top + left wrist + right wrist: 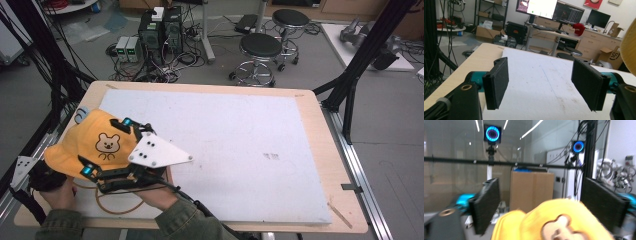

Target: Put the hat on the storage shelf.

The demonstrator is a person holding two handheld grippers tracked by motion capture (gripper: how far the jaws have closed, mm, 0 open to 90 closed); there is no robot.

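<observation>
Cap [95, 142] sits just beyond right gripper's [544, 205] wide-apart jaws.

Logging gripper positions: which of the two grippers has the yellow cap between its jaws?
The right gripper: its open jaws flank the yellow bear cap. The left gripper has only bare white board between its jaws.

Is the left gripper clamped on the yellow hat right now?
No, in the left gripper view the left gripper has its jaws wide apart with only bare white board between them, and the yellow hat sits off at the edge.
</observation>
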